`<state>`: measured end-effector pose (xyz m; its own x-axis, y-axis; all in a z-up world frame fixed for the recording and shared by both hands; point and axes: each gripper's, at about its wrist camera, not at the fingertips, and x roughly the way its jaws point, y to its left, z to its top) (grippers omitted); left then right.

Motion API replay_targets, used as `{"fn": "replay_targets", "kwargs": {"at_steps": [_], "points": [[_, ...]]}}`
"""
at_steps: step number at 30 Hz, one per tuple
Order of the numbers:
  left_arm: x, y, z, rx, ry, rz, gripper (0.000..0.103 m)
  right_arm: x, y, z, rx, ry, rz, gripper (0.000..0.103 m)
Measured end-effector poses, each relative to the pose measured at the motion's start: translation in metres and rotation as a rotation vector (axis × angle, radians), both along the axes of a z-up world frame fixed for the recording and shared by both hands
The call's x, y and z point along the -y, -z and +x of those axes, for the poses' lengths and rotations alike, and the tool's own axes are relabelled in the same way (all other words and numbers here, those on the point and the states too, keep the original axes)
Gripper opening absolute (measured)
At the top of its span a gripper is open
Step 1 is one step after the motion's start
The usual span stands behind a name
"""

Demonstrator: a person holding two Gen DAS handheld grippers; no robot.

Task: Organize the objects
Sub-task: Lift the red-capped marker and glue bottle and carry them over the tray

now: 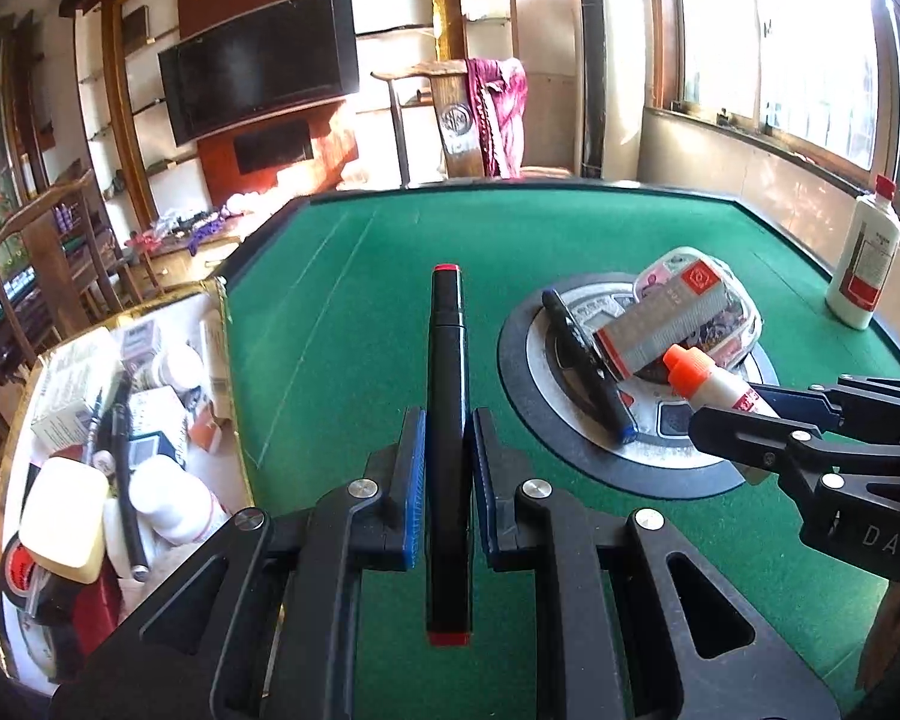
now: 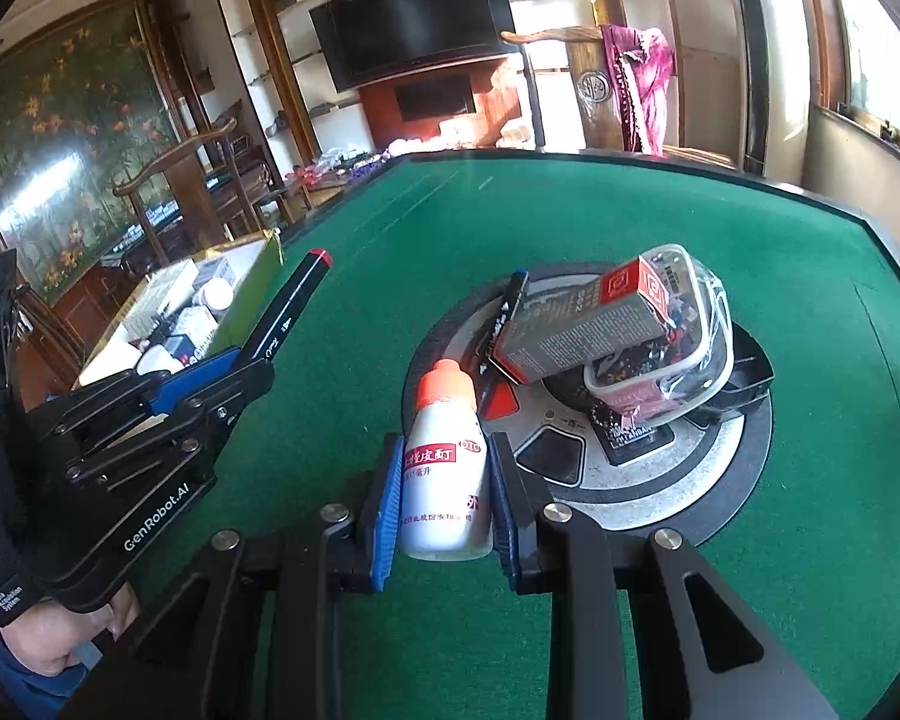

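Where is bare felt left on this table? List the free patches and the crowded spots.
Free: the green felt between the round centre panel and the far edge, and the strip between that panel and the box on the left. Crowded: the centre panel, piled with a grey-red carton, clear plastic container and dark pen; the box is full.

A dark flat-screen television (image 1: 258, 63) hangs on the wood-panelled wall. A carved wooden chair (image 1: 450, 114) draped with magenta fringed cloth (image 1: 501, 111) stands behind the green felt table (image 1: 354, 276), beside a tall cream floor-standing air conditioner (image 1: 600, 60).
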<state>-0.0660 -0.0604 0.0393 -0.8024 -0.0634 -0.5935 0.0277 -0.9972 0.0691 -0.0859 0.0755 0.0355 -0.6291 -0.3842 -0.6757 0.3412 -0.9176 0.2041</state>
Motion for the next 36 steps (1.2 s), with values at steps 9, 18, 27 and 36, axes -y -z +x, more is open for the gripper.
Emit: {"fn": "replay_targets", "kwargs": {"at_steps": [9, 18, 27, 36], "points": [[0.008, -0.02, 0.024, -0.089, -0.044, -0.043, 0.014, 0.014, -0.014, 0.017, -0.05, -0.021, -0.009, 0.026], [0.033, -0.024, 0.053, -0.119, -0.108, -0.038, 0.014, 0.035, -0.017, 0.028, -0.053, -0.052, -0.025, 0.026], [0.081, -0.032, 0.079, -0.139, -0.201, -0.012, 0.014, 0.079, -0.02, 0.034, -0.05, -0.129, -0.033, 0.026], [0.143, -0.029, 0.097, -0.132, -0.324, 0.034, 0.014, 0.158, -0.03, 0.029, -0.062, -0.251, -0.015, 0.026]]}}
